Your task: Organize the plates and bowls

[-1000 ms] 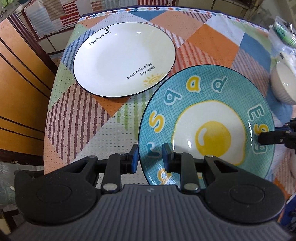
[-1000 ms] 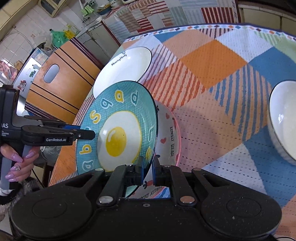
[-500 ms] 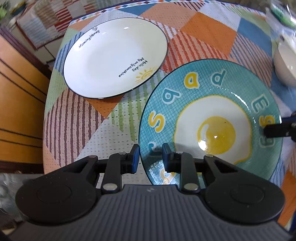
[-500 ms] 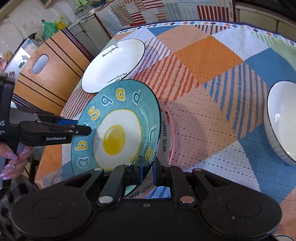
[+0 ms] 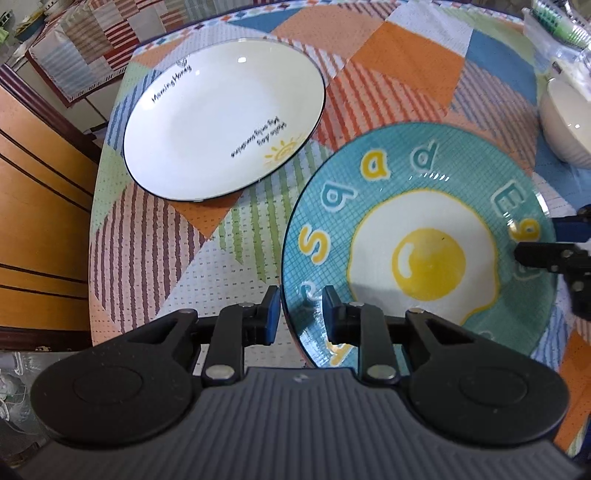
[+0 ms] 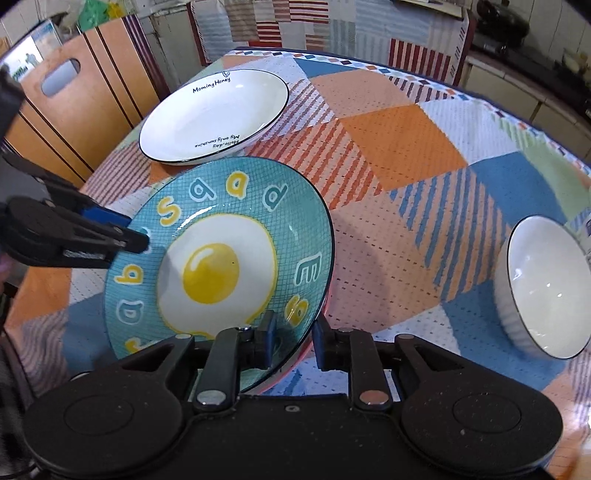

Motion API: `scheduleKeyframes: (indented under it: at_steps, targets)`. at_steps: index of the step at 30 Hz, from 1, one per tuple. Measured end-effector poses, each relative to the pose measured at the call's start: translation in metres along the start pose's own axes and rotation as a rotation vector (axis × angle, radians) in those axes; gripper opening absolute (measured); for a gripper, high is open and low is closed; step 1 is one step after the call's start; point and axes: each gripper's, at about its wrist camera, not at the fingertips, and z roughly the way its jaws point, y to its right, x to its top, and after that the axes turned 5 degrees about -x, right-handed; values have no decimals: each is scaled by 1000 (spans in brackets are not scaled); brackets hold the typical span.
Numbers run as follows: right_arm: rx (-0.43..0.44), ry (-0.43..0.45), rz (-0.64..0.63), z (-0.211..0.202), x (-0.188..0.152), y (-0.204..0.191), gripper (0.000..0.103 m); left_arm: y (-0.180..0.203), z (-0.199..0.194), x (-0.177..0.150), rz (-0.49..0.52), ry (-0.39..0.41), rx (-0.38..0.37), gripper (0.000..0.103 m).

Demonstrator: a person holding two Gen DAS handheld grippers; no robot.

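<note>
A teal plate with a fried-egg picture (image 5: 424, 240) (image 6: 221, 266) lies on a pink-rimmed plate whose edge (image 6: 284, 374) peeks out beneath it. My left gripper (image 5: 298, 314) straddles the teal plate's left rim with its jaws apart. My right gripper (image 6: 291, 341) straddles the opposite rim, also with jaws apart. A white "Morning Honey" plate (image 5: 225, 122) (image 6: 218, 114) lies farther back on the table. A white ribbed bowl (image 6: 543, 291) (image 5: 565, 122) stands to the right.
The table carries a patchwork cloth (image 6: 399, 147). A wooden chair (image 6: 74, 99) stands at the table's left edge. A plastic bag (image 5: 554, 29) lies at the far right. A cloth-covered cabinet (image 6: 314, 22) stands behind the table.
The teal plate has come down from a tilt to lie flat on the pink plate. My right gripper's jaws have opened from its rim; the left's stay apart.
</note>
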Motion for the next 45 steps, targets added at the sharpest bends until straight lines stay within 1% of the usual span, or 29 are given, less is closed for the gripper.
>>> scheduleKeyframes:
  at_steps: [2, 3, 4, 5, 13, 16, 19, 22, 25, 26, 27, 28, 29, 30, 31, 32, 33, 35, 36, 39, 41, 43, 45]
  targets:
    - [-26, 5, -4, -2, 0, -1, 26, -2, -10, 2, -11, 6, -38, 23]
    - [-53, 14, -18, -4, 0, -2, 26, -2, -16, 2, -14, 9, -55, 23]
    - [-75, 28, -35, -8, 0, -3, 26, -3, -21, 2, -15, 14, -66, 23]
    - [-76, 46, -45, -14, 1, -4, 26, -2, -28, 2, -12, 23, -72, 23]
    - [-11, 177, -80, -70, 17, -13, 26, -11, -82, 6, 18, 91, -88, 23]
    - [26, 225, -94, -90, 27, -18, 29, -18, -101, 8, 24, 125, -81, 24]
    - [55, 262, -116, -105, 37, -24, 34, -26, -117, 10, 25, 152, -66, 24]
    - [75, 292, -137, -113, 48, -29, 41, -36, -130, 11, 26, 177, -54, 24]
    - [87, 315, -165, -116, 59, -34, 50, -47, -137, 13, 20, 190, -38, 25]
    - [94, 321, -173, -116, 62, -35, 56, -51, -137, 14, 17, 192, -34, 26]
    - [104, 327, -180, -115, 66, -36, 62, -54, -136, 16, 21, 193, -32, 27]
    - [118, 335, -188, -112, 70, -37, 66, -57, -135, 17, 26, 194, -28, 34]
    - [149, 346, -196, -109, 74, -36, 72, -61, -134, 18, 21, 195, -23, 40]
    - [194, 355, -203, -104, 77, -33, 74, -66, -132, 19, 15, 195, -21, 42]
    - [238, 354, -204, -97, 81, -29, 74, -70, -128, 21, 12, 190, -22, 43]
    - [264, 347, -190, -88, 86, -26, 74, -73, -124, 22, 6, 183, -24, 46]
    - [279, 335, -167, -79, 90, -22, 74, -78, -119, 24, -2, 179, -28, 48]
    - [303, 309, -125, -58, 99, -15, 74, -88, -107, 29, -10, 179, -33, 56]
    - [313, 294, -108, -47, 104, -12, 74, -94, -100, 32, -23, 174, -31, 57]
    - [311, 258, -52, -14, 117, -6, 74, -113, -79, 41, -68, 175, -36, 60]
    - [295, 237, -12, 8, 125, -4, 74, -123, -64, 46, -81, 180, -35, 64]
    - [299, 211, 29, 27, 132, 1, 74, -128, -50, 50, -67, 168, -23, 64]
    - [314, 190, 84, 46, 138, 7, 74, -135, -37, 53, -100, 181, -14, 67]
